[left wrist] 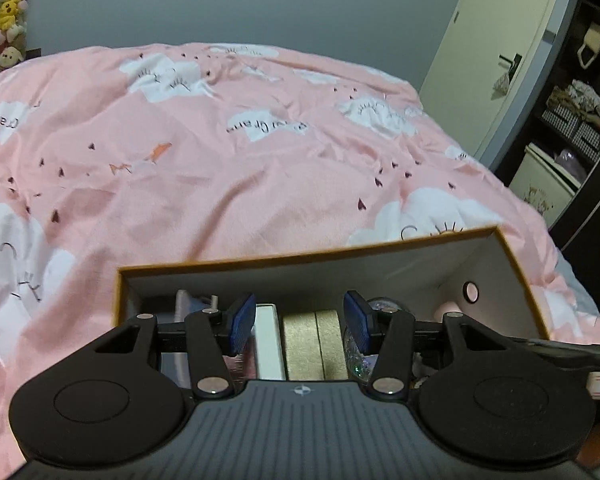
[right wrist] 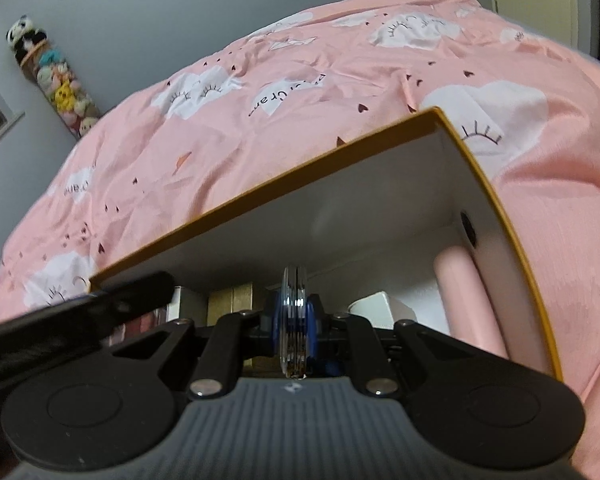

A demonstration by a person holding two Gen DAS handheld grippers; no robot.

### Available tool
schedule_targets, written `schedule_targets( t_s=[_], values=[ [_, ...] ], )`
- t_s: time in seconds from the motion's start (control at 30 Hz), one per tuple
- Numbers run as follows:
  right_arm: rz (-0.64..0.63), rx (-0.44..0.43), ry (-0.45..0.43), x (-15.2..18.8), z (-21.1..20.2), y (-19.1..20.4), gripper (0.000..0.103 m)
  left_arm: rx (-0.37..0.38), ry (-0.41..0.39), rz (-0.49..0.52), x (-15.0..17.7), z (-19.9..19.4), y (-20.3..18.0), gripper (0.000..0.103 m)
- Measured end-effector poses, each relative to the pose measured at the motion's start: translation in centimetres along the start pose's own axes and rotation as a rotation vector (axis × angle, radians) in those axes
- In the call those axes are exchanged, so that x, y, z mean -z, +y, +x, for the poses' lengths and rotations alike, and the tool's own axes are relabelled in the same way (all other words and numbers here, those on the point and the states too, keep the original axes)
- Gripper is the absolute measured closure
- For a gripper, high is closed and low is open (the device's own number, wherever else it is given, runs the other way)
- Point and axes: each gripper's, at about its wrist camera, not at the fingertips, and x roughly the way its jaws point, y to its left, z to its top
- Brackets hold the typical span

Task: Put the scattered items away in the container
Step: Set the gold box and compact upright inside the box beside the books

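Observation:
An orange-rimmed cardboard box (left wrist: 516, 276) with a white inside sits on a pink bed cover; it also shows in the right wrist view (right wrist: 500, 208). My left gripper (left wrist: 300, 322) is open and empty over the box, above a white box (left wrist: 268, 344) and a gold box (left wrist: 314, 344). My right gripper (right wrist: 295, 328) is shut on a thin round shiny compact (right wrist: 295, 292), held on edge inside the box. A pink cylinder (right wrist: 464, 300) and a white item (right wrist: 380, 306) lie in the box. The left gripper's black arm (right wrist: 80, 312) crosses the left of this view.
The pink bed cover (left wrist: 220, 160) with white clouds spreads all around the box. A cream door (left wrist: 488, 60) and dark shelves (left wrist: 580, 120) with clutter stand at the right. A hanging column of plush toys (right wrist: 60, 84) is on the far wall.

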Motion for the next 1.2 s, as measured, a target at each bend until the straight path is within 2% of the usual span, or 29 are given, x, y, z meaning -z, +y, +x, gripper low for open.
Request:
schedule_targets(
  t_s=[0.37, 0.47, 0.57, 0.73, 0.8, 0.9, 1.0, 1.1, 1.13, 1.17, 1.2],
  values=[
    [-0.12, 0.059, 0.001, 0.1, 1.1, 1.9, 0.088, -0.062, 0.029, -0.028, 1.4, -3.1, 2.4, 0.046],
    [-0.134, 0.061, -0.007, 0.1, 0.9, 2.1, 0.085, -0.077, 0.041, -0.043, 2.1, -3.7, 3.0, 0.046],
    [-0.125, 0.05, -0.002, 0.1, 0.7, 2.1, 0.084, -0.09, 0.052, -0.059, 2.6, -4.2, 3.6, 0.046],
    [-0.093, 0.011, -0.008, 0.2, -0.6, 2.0, 0.072, -0.106, 0.057, -0.076, 3.5, -5.3, 3.9, 0.045],
    [-0.089, -0.022, -0.015, 0.2, -1.3, 2.1, 0.066, -0.11, 0.057, -0.077, 3.8, -5.8, 3.9, 0.044],
    [-0.07, -0.103, 0.003, 0.4, -1.9, 2.2, 0.065, -0.117, 0.055, -0.082, 4.4, -6.6, 3.8, 0.044],
    [-0.054, -0.067, -0.015, 0.6, -2.5, 2.2, 0.065, -0.12, 0.046, -0.087, 4.9, -7.7, 3.7, 0.044],
    [-0.038, -0.047, -0.042, 0.8, -3.4, 1.9, 0.065, -0.134, 0.032, -0.088, 5.6, -9.1, 3.7, 0.043],
    [-0.044, -0.031, -0.052, 0.8, -3.7, 1.9, 0.068, -0.141, 0.03, -0.088, 5.8, -9.5, 3.7, 0.043],
    [-0.069, 0.004, -0.065, 0.8, -3.7, 2.1, 0.074, -0.145, 0.031, -0.087, 6.1, -9.8, 3.7, 0.043],
    [-0.109, 0.047, -0.08, 0.8, -3.6, 2.4, 0.088, -0.149, 0.033, -0.088, 6.3, -10.1, 3.7, 0.043]
  ],
)
